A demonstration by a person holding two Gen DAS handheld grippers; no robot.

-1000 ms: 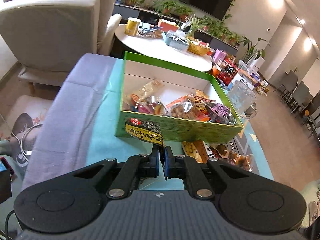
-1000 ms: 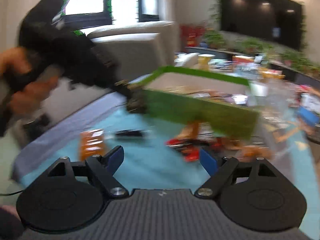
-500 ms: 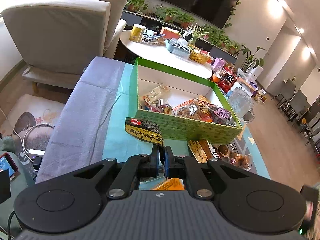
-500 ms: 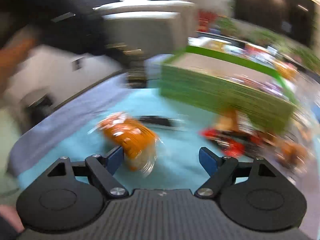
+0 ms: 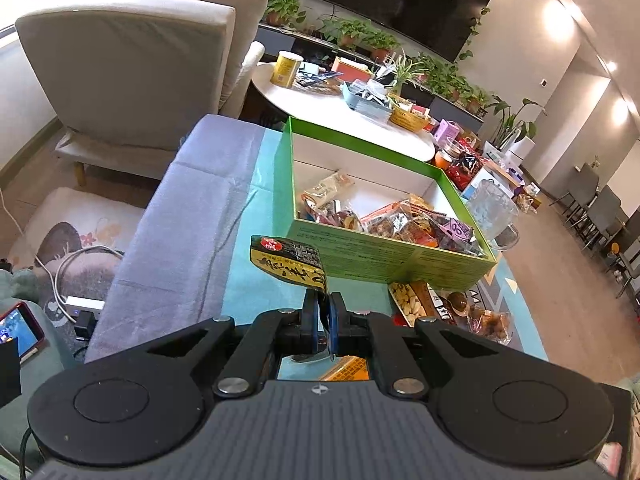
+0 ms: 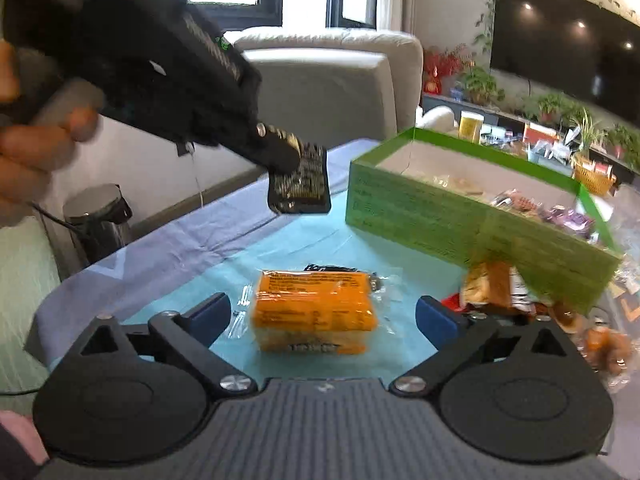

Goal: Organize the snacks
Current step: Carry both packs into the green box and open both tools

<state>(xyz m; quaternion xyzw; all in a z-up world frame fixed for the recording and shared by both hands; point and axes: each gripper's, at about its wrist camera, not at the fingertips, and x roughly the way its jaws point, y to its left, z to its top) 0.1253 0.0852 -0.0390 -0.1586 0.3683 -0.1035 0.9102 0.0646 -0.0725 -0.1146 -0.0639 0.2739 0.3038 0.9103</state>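
Note:
My left gripper (image 5: pixel 324 306) is shut on a black and yellow snack packet (image 5: pixel 289 261), held in the air just short of the green box (image 5: pixel 384 254). The right wrist view shows the same left gripper (image 6: pixel 286 148) with the packet (image 6: pixel 300 188) hanging from it, left of the green box (image 6: pixel 440 216). The box holds several wrapped snacks (image 5: pixel 400 220). My right gripper (image 6: pixel 324 316) stands open, its blue pads (image 6: pixel 212 316) either side of an orange wrapped snack (image 6: pixel 314 310) that lies on the teal cloth, not touching it.
More loose snacks (image 5: pixel 444 306) lie on the cloth against the box's near right corner. A glass jug (image 5: pixel 490 210) stands right of the box. Behind are a white round table (image 5: pixel 344 116) with clutter and a beige armchair (image 5: pixel 132 68). A hand (image 6: pixel 36 136) holds the left gripper.
The right gripper has swung left and come in over the orange snack, which now lies between its open fingers. The left gripper still holds its packet and has shifted a little relative to the box.

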